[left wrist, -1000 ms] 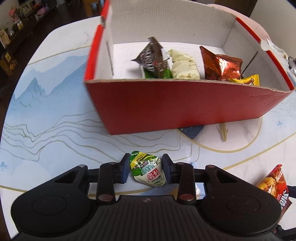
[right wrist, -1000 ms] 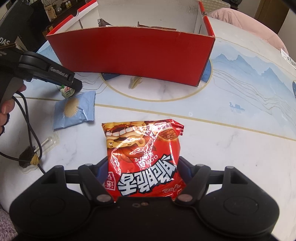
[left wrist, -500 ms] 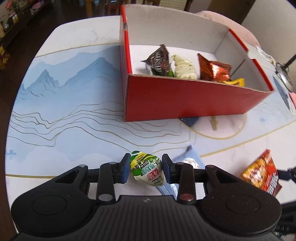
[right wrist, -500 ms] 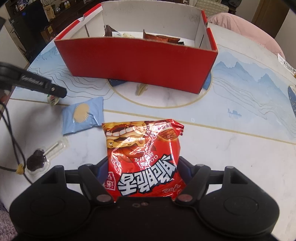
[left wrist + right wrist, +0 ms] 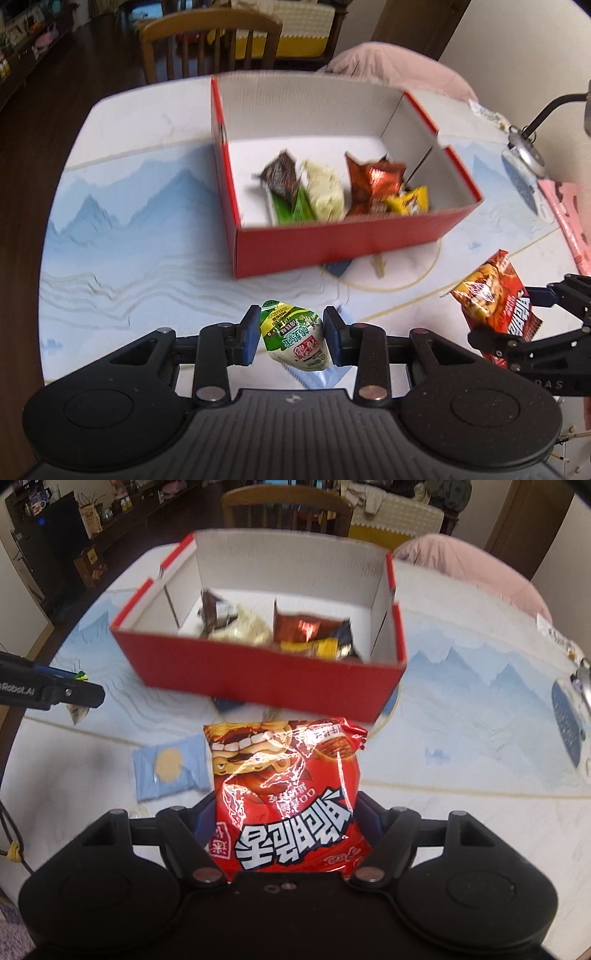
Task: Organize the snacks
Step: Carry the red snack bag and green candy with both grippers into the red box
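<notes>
Marble-patterned tabletop [image 5: 122,206], printed with pale blue mountains, filled both views, with a wooden chair [image 5: 210,44] and a pink cushion [image 5: 476,565] at the upper edge. Over the past second both grippers had risen from the surface: the red box [image 5: 332,240], which earlier loomed large and hid most of its contents, now sat smaller at centre frame, its white interior open to view. Judged from that, both snacks had been lifted clear and looked ready to be carried over the box's near wall.

At lower centre of the left wrist view, the left gripper [image 5: 291,338] pinched a small green-and-white packet [image 5: 295,338] between its blue pads, the packet hanging point-down above the table. At right of that view, and at lower centre of the right wrist view, the right gripper [image 5: 286,825] clamped a red crinkled chip bag [image 5: 286,797] by its lower half, white lettering upside down to the camera, foil catching the light.

Inside the box, toward its near wall, lay a dark brown wrapper [image 5: 280,175], a pale cream packet [image 5: 325,188], a copper foil bag [image 5: 373,181] and a yellow packet [image 5: 410,199]. One light blue packet [image 5: 170,768] remained on the table, left of the chip bag in the right wrist view, not yet collected.
</notes>
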{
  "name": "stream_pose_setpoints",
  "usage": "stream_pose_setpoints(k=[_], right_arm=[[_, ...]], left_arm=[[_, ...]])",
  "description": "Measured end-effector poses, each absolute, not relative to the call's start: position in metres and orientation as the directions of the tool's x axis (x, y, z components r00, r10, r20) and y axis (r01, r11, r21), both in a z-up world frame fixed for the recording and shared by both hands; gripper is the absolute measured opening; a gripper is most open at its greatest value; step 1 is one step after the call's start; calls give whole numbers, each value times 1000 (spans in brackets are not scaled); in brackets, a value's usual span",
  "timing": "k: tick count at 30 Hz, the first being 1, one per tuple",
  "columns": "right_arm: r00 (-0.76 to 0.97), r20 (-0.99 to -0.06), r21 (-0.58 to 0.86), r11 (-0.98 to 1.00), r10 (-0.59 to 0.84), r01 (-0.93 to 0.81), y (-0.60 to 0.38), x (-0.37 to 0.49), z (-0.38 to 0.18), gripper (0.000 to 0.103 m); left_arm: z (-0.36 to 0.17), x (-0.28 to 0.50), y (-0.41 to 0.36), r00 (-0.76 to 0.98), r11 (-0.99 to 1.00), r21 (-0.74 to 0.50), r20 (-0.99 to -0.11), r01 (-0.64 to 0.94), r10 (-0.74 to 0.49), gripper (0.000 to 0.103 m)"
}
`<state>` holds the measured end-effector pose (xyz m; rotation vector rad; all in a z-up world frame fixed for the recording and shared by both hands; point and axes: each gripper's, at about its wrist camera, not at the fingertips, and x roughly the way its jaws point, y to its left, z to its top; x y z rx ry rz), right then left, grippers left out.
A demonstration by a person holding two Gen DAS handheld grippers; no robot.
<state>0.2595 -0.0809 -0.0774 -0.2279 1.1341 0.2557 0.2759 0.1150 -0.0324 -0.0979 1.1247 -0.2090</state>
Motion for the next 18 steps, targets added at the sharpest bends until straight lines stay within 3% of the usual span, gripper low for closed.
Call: stream_pose_setpoints(k=[18], right_arm=[[487,-870,-99,943,74,-318,-81,337,-50,74]], left_arm=[[10,333,90,484,978,-120,-854,172,-190,35]])
